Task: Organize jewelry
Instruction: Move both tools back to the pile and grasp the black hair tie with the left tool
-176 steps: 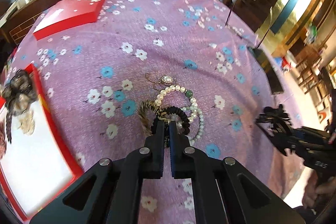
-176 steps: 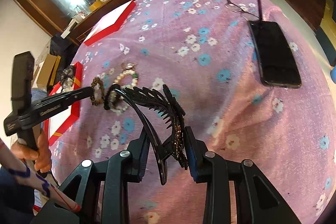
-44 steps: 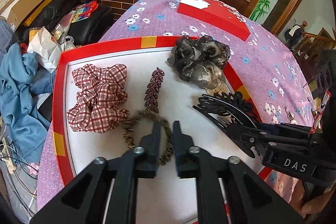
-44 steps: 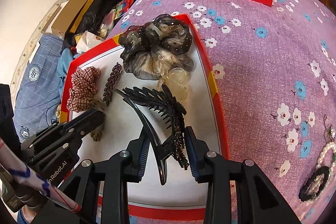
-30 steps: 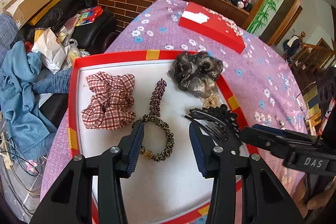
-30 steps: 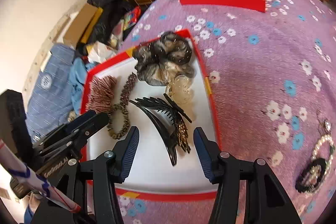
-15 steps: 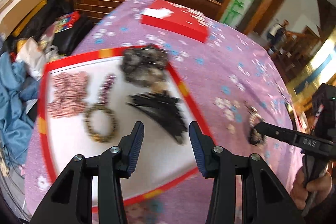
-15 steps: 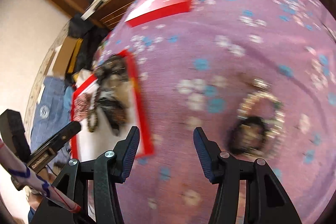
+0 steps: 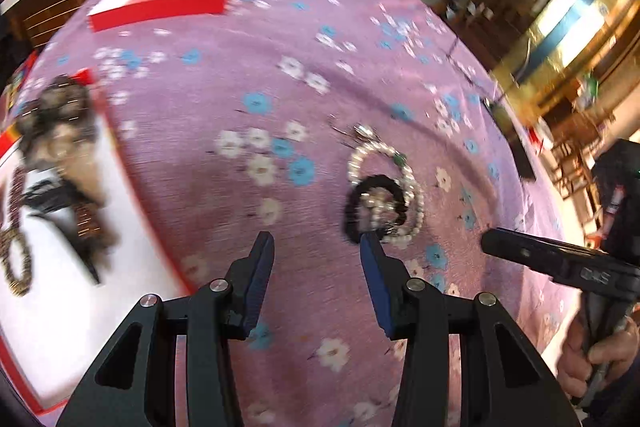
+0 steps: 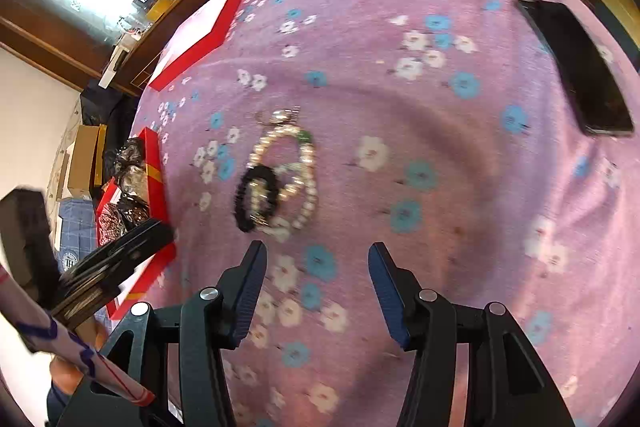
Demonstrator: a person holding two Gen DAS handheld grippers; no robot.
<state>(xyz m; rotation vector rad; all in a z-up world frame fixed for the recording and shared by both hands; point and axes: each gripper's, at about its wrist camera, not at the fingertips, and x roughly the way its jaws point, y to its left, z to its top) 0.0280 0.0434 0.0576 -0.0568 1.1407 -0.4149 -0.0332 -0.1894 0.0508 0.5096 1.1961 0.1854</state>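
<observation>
Left tongs wide apart, nothing between them. Right tongs also wide, empty. Both over the table with its purple flowered cloth. Jewelry pile lies just beyond the left tongs, its near edge at the right fingertip; in the right view it sits just past the left fingertip. Pile: black hair tie, pearl bracelets. Red tray left of pile, phone far right of it.
</observation>
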